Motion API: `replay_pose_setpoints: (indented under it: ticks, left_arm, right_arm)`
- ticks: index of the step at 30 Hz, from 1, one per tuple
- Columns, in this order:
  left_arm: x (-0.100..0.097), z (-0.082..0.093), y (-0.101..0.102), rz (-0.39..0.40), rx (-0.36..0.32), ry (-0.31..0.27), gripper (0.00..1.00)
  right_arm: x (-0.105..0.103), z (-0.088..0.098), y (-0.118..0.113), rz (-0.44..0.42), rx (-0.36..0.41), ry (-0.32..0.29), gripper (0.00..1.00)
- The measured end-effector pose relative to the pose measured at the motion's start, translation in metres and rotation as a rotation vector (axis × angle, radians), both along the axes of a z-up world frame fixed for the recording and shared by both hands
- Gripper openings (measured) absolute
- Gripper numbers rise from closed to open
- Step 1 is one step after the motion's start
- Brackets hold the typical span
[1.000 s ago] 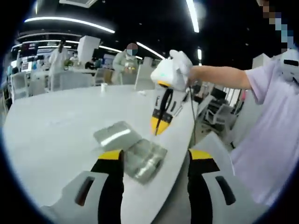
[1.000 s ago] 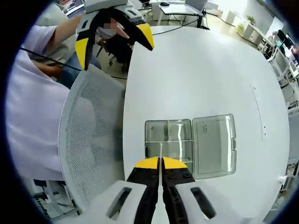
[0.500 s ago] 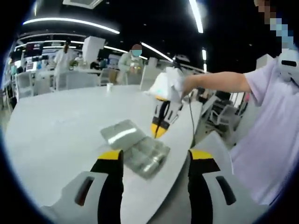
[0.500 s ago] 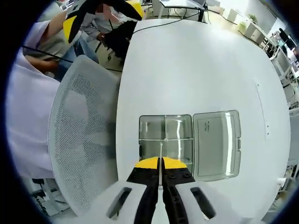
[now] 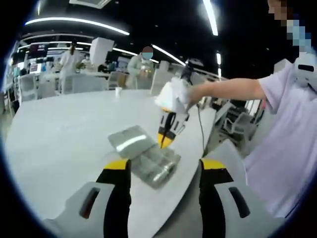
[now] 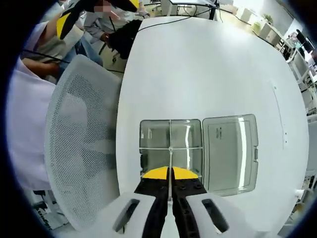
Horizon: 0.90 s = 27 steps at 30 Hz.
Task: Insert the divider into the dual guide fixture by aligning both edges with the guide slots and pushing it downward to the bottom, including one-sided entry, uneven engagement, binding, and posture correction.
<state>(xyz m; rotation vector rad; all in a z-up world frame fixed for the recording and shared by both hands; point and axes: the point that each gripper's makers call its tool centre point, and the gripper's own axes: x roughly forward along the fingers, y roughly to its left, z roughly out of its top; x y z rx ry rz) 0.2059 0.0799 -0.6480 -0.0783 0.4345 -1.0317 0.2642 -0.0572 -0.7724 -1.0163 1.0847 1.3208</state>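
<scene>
1 white table (image 6: 208,69) fronts a busy workroom.

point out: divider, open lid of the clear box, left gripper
divider (image 6: 170,173): right gripper view, thin edge just beyond the shut jaw tips.
open lid (image 6: 230,151): right gripper view, middle of the flat clear panel.
left gripper (image 5: 163,168): left gripper view, midway between its two yellow tips.
</scene>
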Motion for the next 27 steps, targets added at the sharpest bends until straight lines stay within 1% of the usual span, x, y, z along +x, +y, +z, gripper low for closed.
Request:
replay_pose_setpoints:
  ticks: [6,13,20,27]
  left_arm:
    - [0.001,0.001,0.006,0.011,0.001,0.002,0.54]
    - [0.003,0.006,0.012,0.023,0.000,-0.006,0.53]
    - [0.003,0.004,0.016,0.029,0.006,0.001,0.53]
    - [0.003,0.001,0.018,0.034,0.015,0.009,0.53]
  right_arm:
    - [0.000,-0.005,-0.001,0.008,-0.011,0.005,0.00]
    - [0.004,-0.008,-0.001,-0.011,-0.005,0.009,0.00]
    - [0.002,-0.015,-0.001,-0.009,-0.010,0.018,0.00]
    - [0.004,-0.017,-0.001,-0.006,-0.013,0.014,0.00]
